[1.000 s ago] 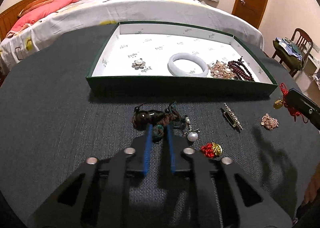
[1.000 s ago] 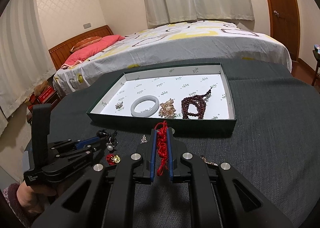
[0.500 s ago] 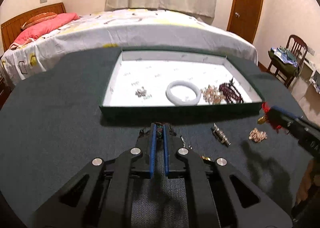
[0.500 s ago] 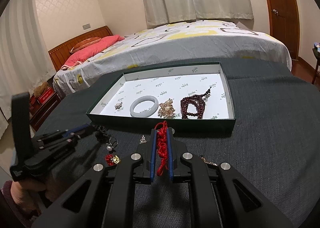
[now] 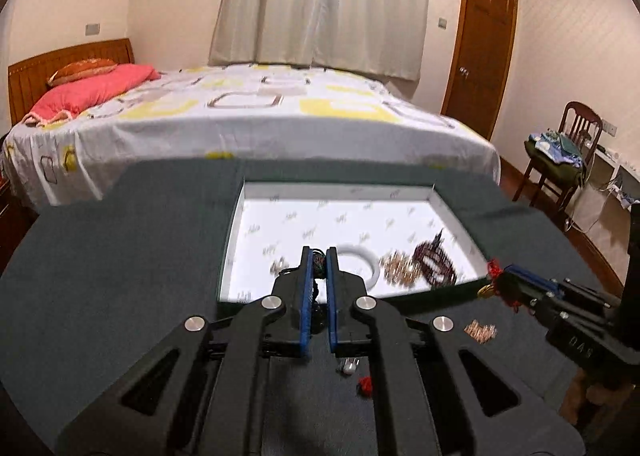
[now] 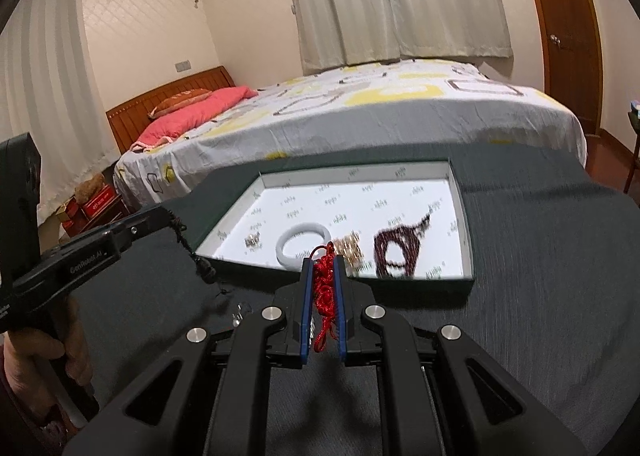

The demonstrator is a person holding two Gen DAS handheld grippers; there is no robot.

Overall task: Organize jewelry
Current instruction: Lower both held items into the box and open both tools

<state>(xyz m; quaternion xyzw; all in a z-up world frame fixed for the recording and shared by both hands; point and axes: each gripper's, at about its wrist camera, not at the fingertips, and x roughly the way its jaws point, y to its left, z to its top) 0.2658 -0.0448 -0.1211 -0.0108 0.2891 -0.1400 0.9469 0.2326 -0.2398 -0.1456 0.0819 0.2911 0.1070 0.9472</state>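
My left gripper (image 5: 319, 258) is shut on a dark beaded cord (image 5: 318, 260), held above the table just before the green box (image 5: 230, 248). In the right wrist view that cord (image 6: 188, 248) dangles from the left gripper (image 6: 170, 215) with a dark bead at its end. My right gripper (image 6: 324, 262) is shut on a red knotted cord (image 6: 325, 288). A gold pendant (image 5: 485, 291) hangs from it by the box's front right corner. In the white-lined box (image 6: 466, 223) lie a white bangle (image 6: 304, 244), a gold cluster (image 5: 400, 268), dark red beads (image 6: 396, 252) and a small brooch (image 6: 253, 242).
Loose on the dark tablecloth are a rose-gold piece (image 5: 480, 330), a pearl earring (image 5: 349, 366) and a small red charm (image 5: 365, 384). A bed stands past the table's far edge, a chair (image 5: 568, 151) at the right. A person's hand (image 6: 44, 352) grips the left tool.
My left gripper closed on the dark cord and lifted it off the table toward the box. The right gripper rose slightly, still holding the red cord.
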